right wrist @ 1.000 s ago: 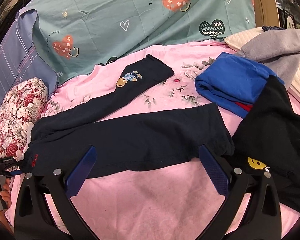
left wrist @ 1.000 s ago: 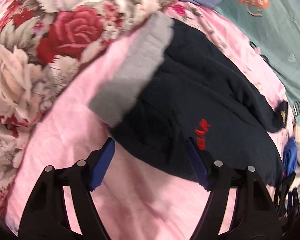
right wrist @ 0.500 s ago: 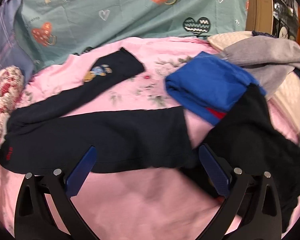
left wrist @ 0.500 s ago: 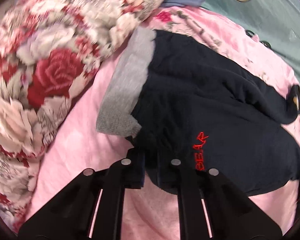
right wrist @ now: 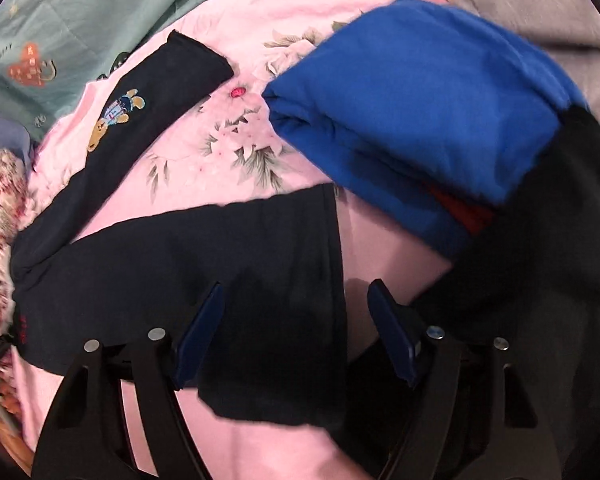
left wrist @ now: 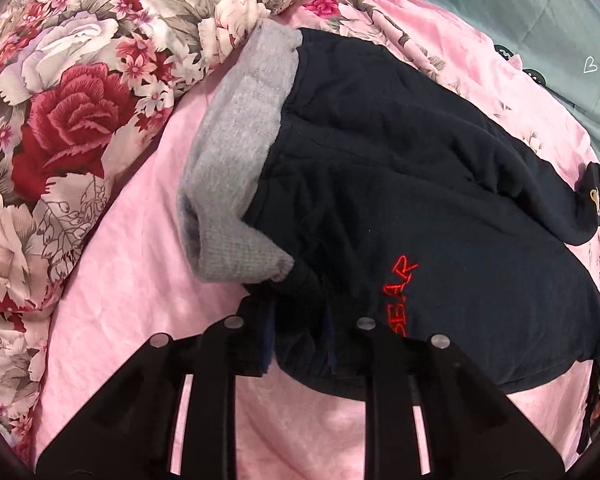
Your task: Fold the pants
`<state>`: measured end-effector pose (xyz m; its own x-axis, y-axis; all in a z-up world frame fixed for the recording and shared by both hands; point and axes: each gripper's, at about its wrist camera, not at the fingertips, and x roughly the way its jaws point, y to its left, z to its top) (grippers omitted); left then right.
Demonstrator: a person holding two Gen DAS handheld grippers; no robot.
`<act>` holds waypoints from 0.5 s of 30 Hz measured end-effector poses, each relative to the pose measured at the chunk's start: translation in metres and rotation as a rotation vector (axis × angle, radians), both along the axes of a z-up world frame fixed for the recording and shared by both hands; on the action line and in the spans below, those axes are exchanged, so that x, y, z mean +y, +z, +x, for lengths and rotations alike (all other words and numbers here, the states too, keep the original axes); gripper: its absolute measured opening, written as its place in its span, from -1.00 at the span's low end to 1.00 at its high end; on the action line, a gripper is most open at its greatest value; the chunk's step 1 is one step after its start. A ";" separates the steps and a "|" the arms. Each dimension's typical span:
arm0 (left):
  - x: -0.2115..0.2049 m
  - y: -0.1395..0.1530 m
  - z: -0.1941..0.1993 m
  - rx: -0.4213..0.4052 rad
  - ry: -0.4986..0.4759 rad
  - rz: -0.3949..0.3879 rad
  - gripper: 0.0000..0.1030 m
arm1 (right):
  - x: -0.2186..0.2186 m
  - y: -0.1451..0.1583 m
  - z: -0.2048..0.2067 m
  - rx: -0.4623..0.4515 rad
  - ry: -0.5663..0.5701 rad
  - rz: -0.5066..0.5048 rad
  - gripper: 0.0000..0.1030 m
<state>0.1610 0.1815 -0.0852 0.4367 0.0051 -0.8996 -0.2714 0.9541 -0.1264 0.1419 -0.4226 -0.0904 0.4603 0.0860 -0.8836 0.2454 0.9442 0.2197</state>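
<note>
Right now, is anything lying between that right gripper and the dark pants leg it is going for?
Nothing visible: the right gripper already has its open jaws astride the hem of the dark pants. The folded blue garment lies beyond.

Black tongs [right wrist: 294, 330] with blue pads [right wrist: 198, 336] and silver screws [right wrist: 156, 334].

Support: pink floral bedsheet [right wrist: 228, 152].
Laid on it: navy pants [right wrist: 204, 264], centre; blue folded garment [right wrist: 412, 112], upper right; rose-print quilt [left wrist: 68, 112], upper left.
</note>
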 end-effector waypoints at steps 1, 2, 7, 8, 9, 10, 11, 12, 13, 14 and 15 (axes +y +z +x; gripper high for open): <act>-0.001 0.001 0.001 -0.011 0.008 0.013 -0.80 | 0.005 0.002 0.002 0.006 0.000 -0.049 -0.17; -0.001 0.002 0.001 -0.015 0.012 0.017 -0.82 | 0.009 0.002 0.004 0.014 0.008 -0.079 -0.56; 0.017 0.019 -0.010 -0.053 0.069 -0.035 -0.90 | 0.009 0.024 -0.012 -0.044 0.002 -0.053 -0.87; 0.021 0.025 -0.014 -0.069 0.081 -0.037 -0.90 | 0.008 0.032 -0.018 -0.068 0.002 -0.047 -0.87; 0.026 0.033 -0.018 -0.088 0.092 -0.038 -0.91 | 0.006 0.044 -0.026 -0.104 0.000 -0.046 -0.87; 0.032 0.046 -0.024 -0.117 0.104 -0.035 -0.91 | 0.006 0.056 -0.034 -0.134 -0.001 -0.049 -0.87; 0.034 0.053 -0.027 -0.131 0.110 -0.026 -0.91 | 0.006 0.064 -0.039 -0.154 0.000 -0.046 -0.87; 0.037 0.066 -0.034 -0.158 0.123 -0.003 -0.91 | 0.006 0.073 -0.045 -0.171 0.008 -0.035 -0.87; 0.040 0.074 -0.038 -0.175 0.135 0.009 -0.91 | 0.007 0.081 -0.052 -0.180 0.023 -0.024 -0.87; 0.043 0.082 -0.042 -0.192 0.145 0.018 -0.91 | 0.008 0.087 -0.057 -0.183 0.037 -0.019 -0.87; 0.047 0.090 -0.049 -0.209 0.152 0.025 -0.91 | 0.011 0.089 -0.061 -0.180 0.046 -0.020 -0.87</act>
<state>0.1118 0.2282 0.0050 0.6060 0.1062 -0.7884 -0.3823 0.9080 -0.1715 0.0813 -0.4120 -0.0010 0.6074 0.0940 -0.7888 0.1604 0.9580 0.2377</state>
